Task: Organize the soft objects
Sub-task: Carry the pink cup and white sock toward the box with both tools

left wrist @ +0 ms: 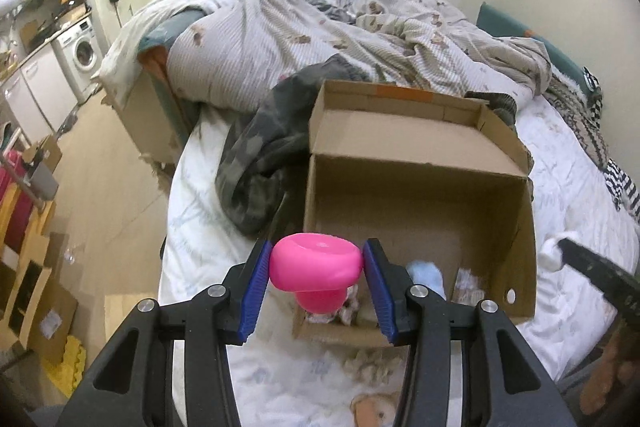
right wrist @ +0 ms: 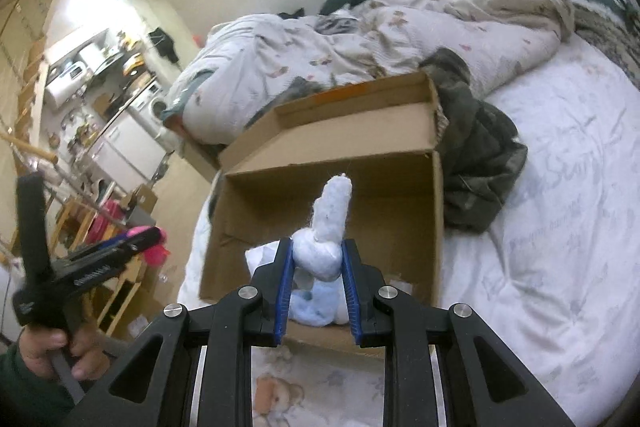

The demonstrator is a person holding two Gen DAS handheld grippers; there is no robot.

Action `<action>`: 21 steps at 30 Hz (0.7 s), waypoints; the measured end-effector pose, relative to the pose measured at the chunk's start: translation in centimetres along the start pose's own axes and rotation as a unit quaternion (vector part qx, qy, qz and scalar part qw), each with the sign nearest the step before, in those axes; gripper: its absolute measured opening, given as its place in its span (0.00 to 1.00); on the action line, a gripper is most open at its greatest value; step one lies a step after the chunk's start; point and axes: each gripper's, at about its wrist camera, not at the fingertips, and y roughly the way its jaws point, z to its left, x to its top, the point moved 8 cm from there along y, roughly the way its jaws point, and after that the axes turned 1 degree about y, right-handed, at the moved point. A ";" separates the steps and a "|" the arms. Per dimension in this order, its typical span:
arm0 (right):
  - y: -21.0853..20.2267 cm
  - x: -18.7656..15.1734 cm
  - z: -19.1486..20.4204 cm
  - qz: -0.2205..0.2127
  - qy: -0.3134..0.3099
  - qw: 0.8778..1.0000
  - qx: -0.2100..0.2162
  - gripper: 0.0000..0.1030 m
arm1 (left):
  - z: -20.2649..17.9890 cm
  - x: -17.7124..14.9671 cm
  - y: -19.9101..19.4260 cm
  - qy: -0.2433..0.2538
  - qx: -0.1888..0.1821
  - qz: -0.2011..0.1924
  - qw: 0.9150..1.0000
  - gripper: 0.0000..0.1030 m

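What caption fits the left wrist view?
Left tool grips a pink squishy toy above the open cardboard box on the bed.

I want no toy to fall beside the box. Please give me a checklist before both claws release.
1. Left claw holds pink toy: ok.
2. Right claw holds pale blue plush: ok.
3. Cardboard box open, lid flap back: ok.
4. Pink toy above box interior: cannot tell, it is near the front left corner.
5. Plush above box: ok.
6. Free space in box: ok.

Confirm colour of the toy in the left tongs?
Bright pink toy, held in the left tongs; clearest in the left wrist view.
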 end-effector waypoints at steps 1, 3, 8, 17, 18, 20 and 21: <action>0.4 0.0 -0.3 0.003 0.006 1.000 -0.003 0.25 | -0.4 0.2 0.3 0.003 -0.001 -0.002 1.000 0.42; 0.9 0.1 -0.6 0.005 0.013 1.000 -0.004 0.25 | -0.9 0.5 1.2 0.007 -0.005 -0.005 1.000 0.42; 2.1 -0.3 -0.9 0.015 0.012 1.000 -0.019 0.25 | -2.0 -0.2 3.5 0.019 -0.024 -0.020 0.999 0.42; 5.1 -1.9 -1.6 0.067 -0.002 0.996 -0.051 0.25 | -4.0 -1.6 6.3 0.026 -0.060 0.010 0.998 0.42; 5.5 -2.1 -1.7 0.073 -0.002 0.996 -0.054 0.25 | -4.2 -1.7 6.4 0.028 -0.065 0.011 0.997 0.42; 6.1 -2.5 -1.8 0.085 -0.006 0.995 -0.058 0.25 | -4.8 -1.9 6.6 0.039 -0.064 0.013 0.997 0.42; 6.4 -2.7 -1.8 0.091 -0.008 0.994 -0.063 0.25 | -5.0 -1.9 6.7 0.044 -0.062 0.014 0.997 0.42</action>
